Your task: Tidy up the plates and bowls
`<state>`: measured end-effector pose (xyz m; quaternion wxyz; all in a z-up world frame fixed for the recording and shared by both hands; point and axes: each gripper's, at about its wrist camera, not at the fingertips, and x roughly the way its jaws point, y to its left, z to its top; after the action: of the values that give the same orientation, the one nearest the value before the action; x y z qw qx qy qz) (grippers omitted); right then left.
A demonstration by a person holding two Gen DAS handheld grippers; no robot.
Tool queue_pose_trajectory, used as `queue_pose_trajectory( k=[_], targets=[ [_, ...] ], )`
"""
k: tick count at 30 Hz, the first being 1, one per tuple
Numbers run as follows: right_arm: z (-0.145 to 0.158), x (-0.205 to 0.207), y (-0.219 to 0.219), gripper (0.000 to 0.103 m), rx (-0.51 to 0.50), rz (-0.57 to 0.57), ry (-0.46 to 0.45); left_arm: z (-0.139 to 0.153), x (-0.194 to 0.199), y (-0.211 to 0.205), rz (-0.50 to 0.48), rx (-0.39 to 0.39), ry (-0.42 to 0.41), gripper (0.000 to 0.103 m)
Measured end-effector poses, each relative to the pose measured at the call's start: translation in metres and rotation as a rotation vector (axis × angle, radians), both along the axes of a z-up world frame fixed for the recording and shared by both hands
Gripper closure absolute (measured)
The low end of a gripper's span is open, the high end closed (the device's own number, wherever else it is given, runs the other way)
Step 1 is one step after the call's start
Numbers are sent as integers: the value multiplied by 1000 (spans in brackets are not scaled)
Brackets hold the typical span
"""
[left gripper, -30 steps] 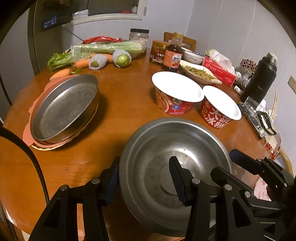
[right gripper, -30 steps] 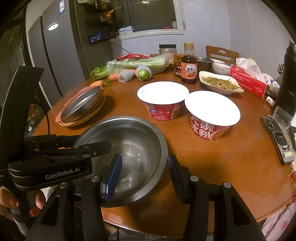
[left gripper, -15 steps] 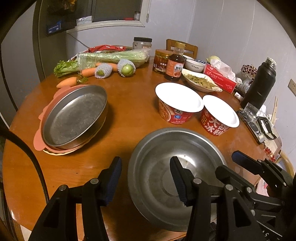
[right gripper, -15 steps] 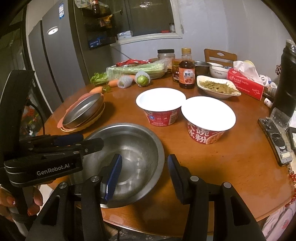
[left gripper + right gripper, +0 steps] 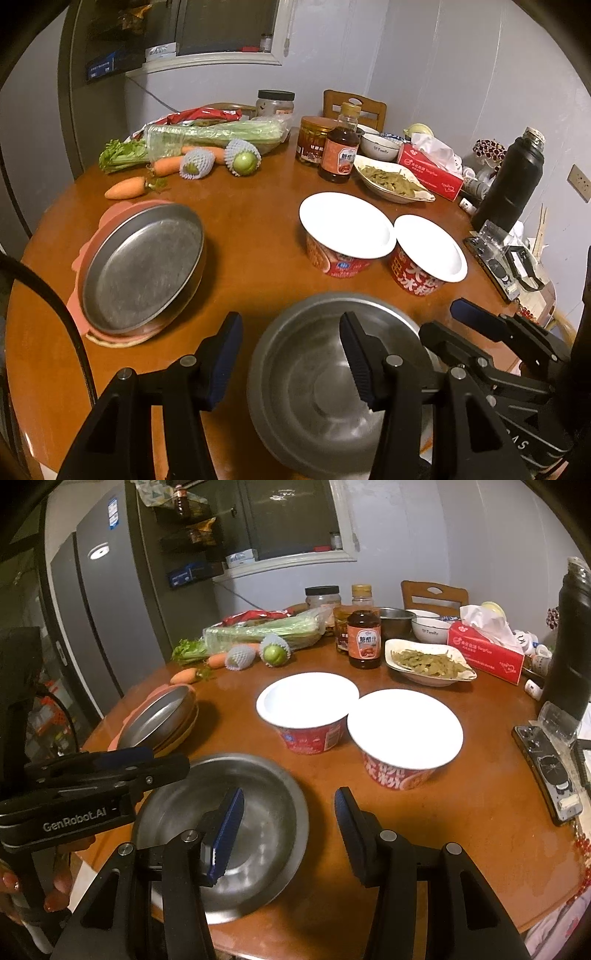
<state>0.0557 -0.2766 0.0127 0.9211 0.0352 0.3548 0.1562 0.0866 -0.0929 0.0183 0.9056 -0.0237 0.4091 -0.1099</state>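
A large steel bowl (image 5: 317, 391) sits on the round wooden table (image 5: 240, 229) near its front edge; it also shows in the right wrist view (image 5: 255, 812). My left gripper (image 5: 291, 358) is open above its left rim, touching nothing. My right gripper (image 5: 288, 830) is open over its right rim, empty. A steel round pan (image 5: 142, 267) rests tilted on a pink plate (image 5: 110, 214) and a yellowish one at the left; the pan also shows in the right wrist view (image 5: 159, 716).
Two red instant-noodle bowls with white lids (image 5: 345, 230) (image 5: 428, 251) stand mid-table. A sauce bottle (image 5: 340, 147), a dish of greens (image 5: 391, 181), a tissue box (image 5: 430, 170), carrots and celery (image 5: 207, 134) lie behind. A black flask (image 5: 511, 177) and phone (image 5: 546, 768) are right.
Both grippers have pulled back and up from the steel bowl, which looks smaller and lower in both views. The left jaws no longer straddle its rim. The bowl stays on the table.
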Motion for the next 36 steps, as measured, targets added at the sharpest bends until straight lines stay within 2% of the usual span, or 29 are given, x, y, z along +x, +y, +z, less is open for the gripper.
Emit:
queue_pose_trajectory(
  k=[7,18,26,36],
  targets=[
    [8,33,-8,50,-7,-17,8,5,28,-13,-14,21,16,49],
    [24,93,-11,50,-57,-6,19,9,78,-24,-31,-15,68,49],
    [14,139,-13,50,-106,-19,50,-3,106,-33,-37,-18,125,49],
    [-8,176,-5,51,-168,15,120,-21,129,-38,-41,-17,183,49]
  ],
)
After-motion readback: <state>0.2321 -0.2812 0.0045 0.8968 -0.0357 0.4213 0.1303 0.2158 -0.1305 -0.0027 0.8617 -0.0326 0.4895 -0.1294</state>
